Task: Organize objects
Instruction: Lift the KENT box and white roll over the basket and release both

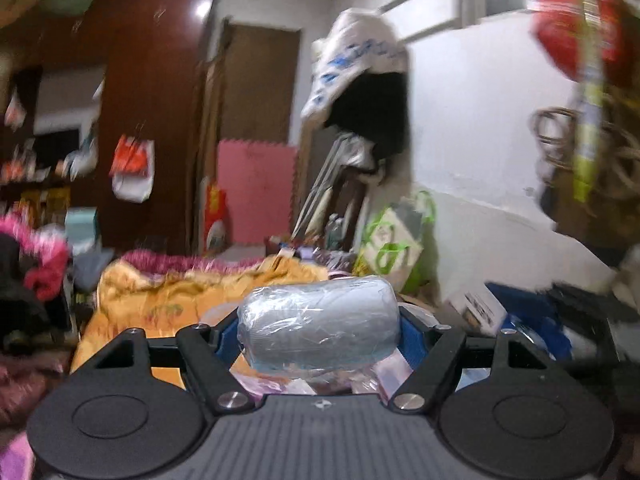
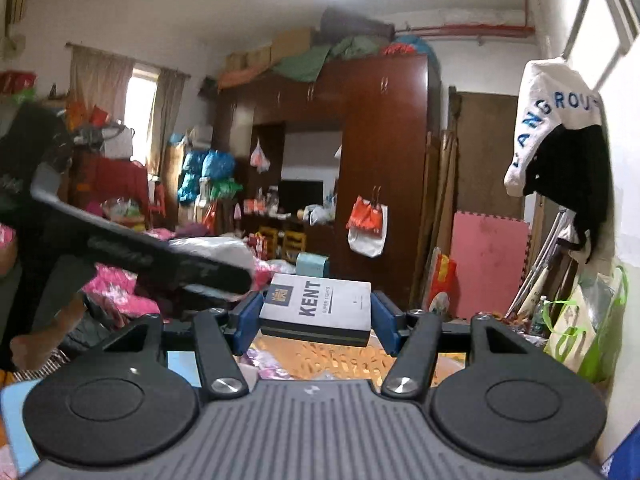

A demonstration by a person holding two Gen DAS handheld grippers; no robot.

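Note:
In the left wrist view my left gripper [image 1: 319, 326] is shut on a grey roll wrapped in clear plastic [image 1: 320, 324], held crosswise between the blue pads above a bed with an orange quilt [image 1: 160, 300]. In the right wrist view my right gripper [image 2: 316, 316] is shut on a white KENT cigarette carton [image 2: 318, 304], held level between the blue pads [image 2: 250, 316] above the bed. The left gripper's dark body [image 2: 132, 252] shows at the left of the right wrist view, with the person's hand under it.
A dark wooden wardrobe [image 2: 380, 160] stands ahead, with a bag hanging on it [image 2: 366, 224]. A pink foam mat [image 2: 488, 256] leans by the door. Clothes hang on the right wall [image 2: 560, 140]. A green-handled bag [image 2: 580, 320] stands at the right. Pink bedding and clutter lie at the left [image 2: 116, 288].

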